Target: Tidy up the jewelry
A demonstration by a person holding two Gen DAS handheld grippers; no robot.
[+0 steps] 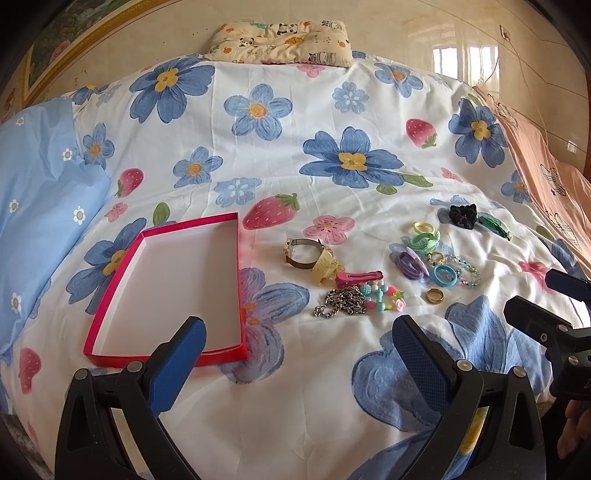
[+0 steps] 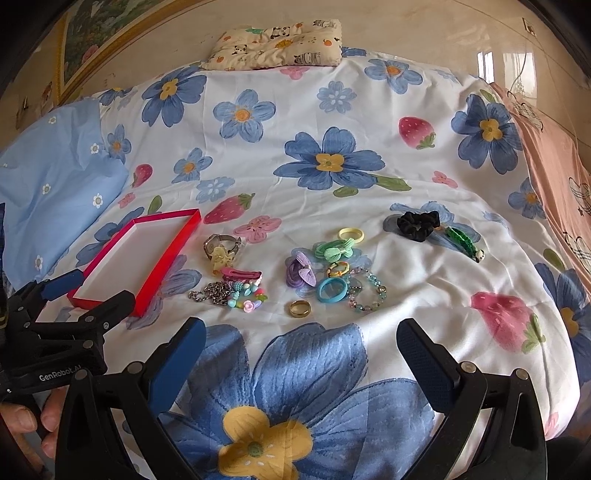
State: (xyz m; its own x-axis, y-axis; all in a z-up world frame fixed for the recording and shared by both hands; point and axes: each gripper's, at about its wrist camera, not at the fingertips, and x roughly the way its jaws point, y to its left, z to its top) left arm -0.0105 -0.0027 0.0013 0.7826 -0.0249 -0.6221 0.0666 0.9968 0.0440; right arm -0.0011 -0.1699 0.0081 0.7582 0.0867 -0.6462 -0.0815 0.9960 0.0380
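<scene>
An empty red box (image 1: 110,306) with a white floor lies on the flowered bedspread, also in the right wrist view (image 2: 162,266). Right of it lie a watch (image 1: 301,252), a pink hair clip (image 1: 358,277), a silver chain (image 1: 341,303), a beaded bracelet (image 1: 384,298), a gold ring (image 2: 300,308), a blue ring (image 2: 332,290), purple and green hair ties (image 2: 301,273), a crystal bracelet (image 2: 369,291) and a black scrunchie (image 2: 417,221). My left gripper (image 1: 299,332) is open above the bed, near the box's front corner. My right gripper (image 2: 301,334) is open, just short of the gold ring.
A panda-print pillow (image 1: 280,40) lies at the head of the bed. A light blue pillow (image 1: 40,206) is at the left and a pink blanket (image 1: 546,184) at the right. A framed picture (image 2: 99,33) hangs on the wall.
</scene>
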